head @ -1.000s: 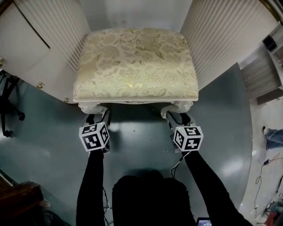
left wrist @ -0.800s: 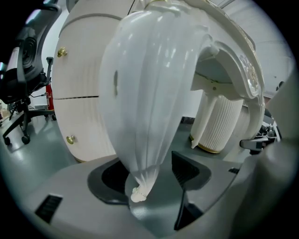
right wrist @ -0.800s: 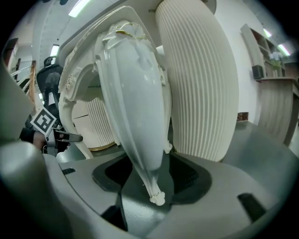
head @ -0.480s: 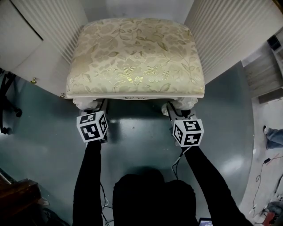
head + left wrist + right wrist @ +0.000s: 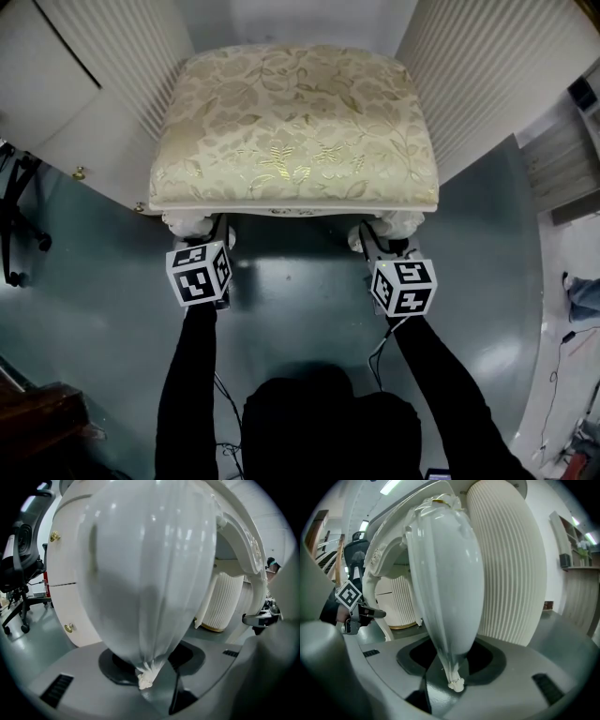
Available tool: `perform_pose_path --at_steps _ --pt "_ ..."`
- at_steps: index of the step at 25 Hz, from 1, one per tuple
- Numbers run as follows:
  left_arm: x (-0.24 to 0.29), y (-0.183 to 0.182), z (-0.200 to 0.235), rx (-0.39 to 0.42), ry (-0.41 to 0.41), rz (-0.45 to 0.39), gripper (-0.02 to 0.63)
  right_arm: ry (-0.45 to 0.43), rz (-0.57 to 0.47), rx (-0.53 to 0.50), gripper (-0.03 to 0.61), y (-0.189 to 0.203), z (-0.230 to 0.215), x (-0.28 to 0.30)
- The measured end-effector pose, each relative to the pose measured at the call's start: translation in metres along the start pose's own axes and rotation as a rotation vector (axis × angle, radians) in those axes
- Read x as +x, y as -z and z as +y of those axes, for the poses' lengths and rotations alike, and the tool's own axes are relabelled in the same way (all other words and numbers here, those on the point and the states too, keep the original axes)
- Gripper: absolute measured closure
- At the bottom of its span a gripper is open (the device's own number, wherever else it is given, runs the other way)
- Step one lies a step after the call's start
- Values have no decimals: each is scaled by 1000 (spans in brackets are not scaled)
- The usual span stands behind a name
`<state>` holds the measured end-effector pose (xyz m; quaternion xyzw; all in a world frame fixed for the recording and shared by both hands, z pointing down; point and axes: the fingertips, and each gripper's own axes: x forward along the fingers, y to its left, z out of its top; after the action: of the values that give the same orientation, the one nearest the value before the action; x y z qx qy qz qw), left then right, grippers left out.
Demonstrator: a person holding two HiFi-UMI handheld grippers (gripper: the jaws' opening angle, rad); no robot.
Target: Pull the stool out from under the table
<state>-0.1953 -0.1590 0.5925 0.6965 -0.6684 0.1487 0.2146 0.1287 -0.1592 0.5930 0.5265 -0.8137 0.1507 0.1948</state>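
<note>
Between counter (image 5: 487, 84) sides, 12 o'clock: stool (image 5: 292, 122) is sitting, seat showing.
Left tongs (image 5: 214, 232): have just been closing; now pinching left leg (image 5: 140, 573).
Right tongs (image 5: 377, 242): likewise closing, gripping right leg (image 5: 447, 583).
Meaning: grips are looking set; pull not yet begun.
Arms (image 5: 192, 375): reaching forward, tongs tilting slightly down.

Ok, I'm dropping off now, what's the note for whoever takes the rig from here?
Left gripper: jaws have just been closing on the stool's left front leg; grip looks on.
Right gripper: same on the right front leg.
Stool stands between the table's fluted pedestals.
Done: both front legs taken.
Left: pull it straight back towards you.
</note>
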Motion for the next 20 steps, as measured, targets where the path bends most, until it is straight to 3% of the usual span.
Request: perform_pose_path --at_steps 20 --pt "-3 2 1 -5 -15 18 440 17 10 23 405 0 0 -1"
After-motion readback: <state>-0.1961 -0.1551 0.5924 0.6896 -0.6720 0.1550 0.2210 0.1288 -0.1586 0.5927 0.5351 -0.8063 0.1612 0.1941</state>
